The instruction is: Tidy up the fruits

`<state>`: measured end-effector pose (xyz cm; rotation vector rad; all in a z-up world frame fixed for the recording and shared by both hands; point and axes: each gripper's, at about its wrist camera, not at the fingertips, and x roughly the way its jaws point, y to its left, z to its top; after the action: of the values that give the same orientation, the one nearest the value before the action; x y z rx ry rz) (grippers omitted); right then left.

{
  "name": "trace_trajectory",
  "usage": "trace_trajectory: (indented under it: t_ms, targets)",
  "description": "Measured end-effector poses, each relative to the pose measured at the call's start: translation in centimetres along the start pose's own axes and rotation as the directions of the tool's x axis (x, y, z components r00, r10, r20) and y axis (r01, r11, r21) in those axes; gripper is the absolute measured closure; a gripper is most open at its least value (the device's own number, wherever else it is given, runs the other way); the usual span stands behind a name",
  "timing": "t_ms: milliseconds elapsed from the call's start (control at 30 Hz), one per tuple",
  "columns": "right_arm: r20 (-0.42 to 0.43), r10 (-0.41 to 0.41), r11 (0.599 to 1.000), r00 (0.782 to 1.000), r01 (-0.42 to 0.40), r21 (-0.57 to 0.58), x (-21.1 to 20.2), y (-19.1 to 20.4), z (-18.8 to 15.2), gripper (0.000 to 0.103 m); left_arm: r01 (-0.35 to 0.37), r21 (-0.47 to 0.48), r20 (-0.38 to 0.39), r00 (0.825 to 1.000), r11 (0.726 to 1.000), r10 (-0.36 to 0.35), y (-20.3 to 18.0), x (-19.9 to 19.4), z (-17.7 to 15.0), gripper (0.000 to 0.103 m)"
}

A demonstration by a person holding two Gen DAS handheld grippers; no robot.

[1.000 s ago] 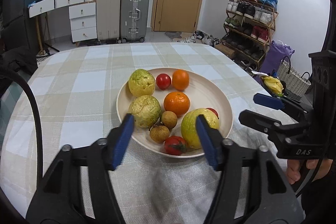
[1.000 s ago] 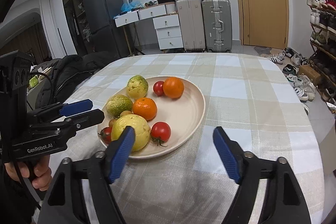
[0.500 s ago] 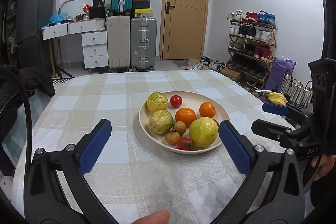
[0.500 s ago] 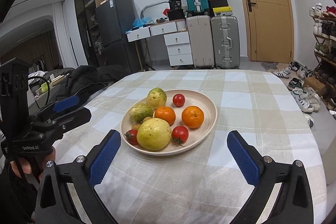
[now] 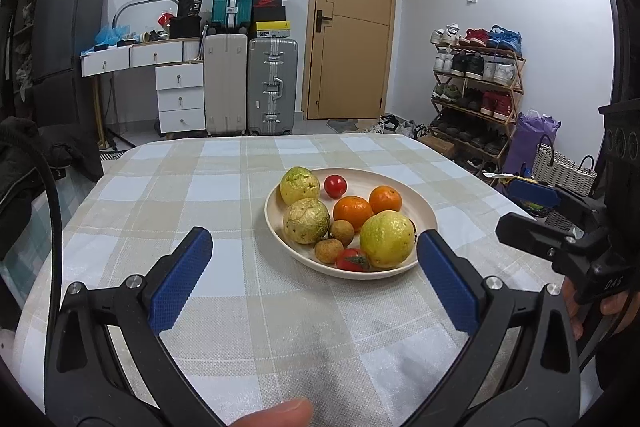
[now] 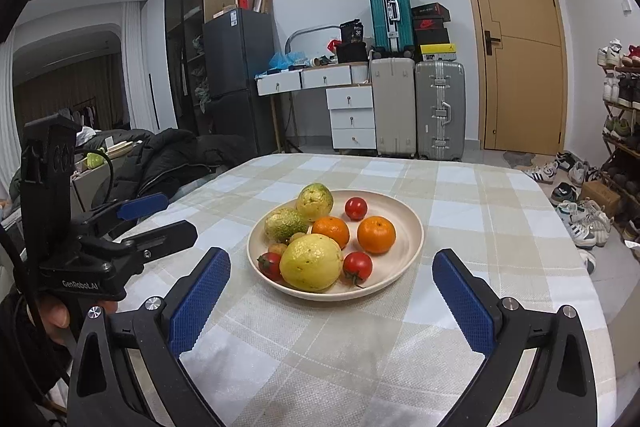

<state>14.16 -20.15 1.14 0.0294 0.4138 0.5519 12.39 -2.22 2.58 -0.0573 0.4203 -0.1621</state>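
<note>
A cream plate [image 5: 422, 213] [image 6: 408, 227] sits on the checked tablecloth and holds the fruit. On it lie a big yellow guava [image 5: 387, 239] [image 6: 311, 262], two greener guavas [image 5: 306, 221] [image 5: 299, 185], two oranges [image 5: 352, 213] [image 5: 385, 199], small tomatoes [image 5: 335, 186] [image 6: 357, 264] and brown longans [image 5: 341, 231]. My left gripper [image 5: 314, 263] stands open near the plate's front, with nothing between its blue pads. My right gripper [image 6: 330, 281] is open too, short of the plate and holding nothing. Each gripper shows at the edge of the other's view.
The table [image 5: 168, 195] drops off to a floor with a shoe rack [image 5: 476, 87] and a woven basket [image 5: 560, 171] on the right. A dark jacket [image 6: 168, 155] lies at the left. Suitcases [image 5: 272, 83], drawers and a door stand behind.
Both grippers have drawn back from the plate and tilted up, so the fruit looks smaller. The jaws of both have spread wider, the left one markedly.
</note>
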Motion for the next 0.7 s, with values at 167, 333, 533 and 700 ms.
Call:
trace_trajectory:
  t_ms: [167, 333, 533, 700]
  targets:
    - [0.02, 0.0, 1.0, 1.0, 0.0, 0.01, -0.27, -0.05, 0.18, 0.0, -0.001, -0.01, -0.006, 1.0, 1.0, 0.001, 0.08, 0.13, 0.09, 0.001]
    - [0.015, 0.005, 1.0, 1.0, -0.006, 0.023, -0.09, -0.43, 0.21, 0.0, -0.002, -0.021, -0.008, 1.0, 1.0, 0.001, 0.34, 0.38, 0.41, 0.001]
    - [0.016, 0.006, 1.0, 1.0, -0.007, 0.022, -0.21, -0.47, 0.18, 0.0, -0.005, -0.024, -0.01, 1.0, 1.0, 0.005, 0.44, 0.41, 0.44, 0.001]
    - [0.017, 0.007, 1.0, 1.0, -0.007, 0.019, -0.17, -0.47, 0.18, 0.0, -0.004, -0.026, -0.015, 1.0, 1.0, 0.004, 0.6, 0.5, 0.35, 0.001]
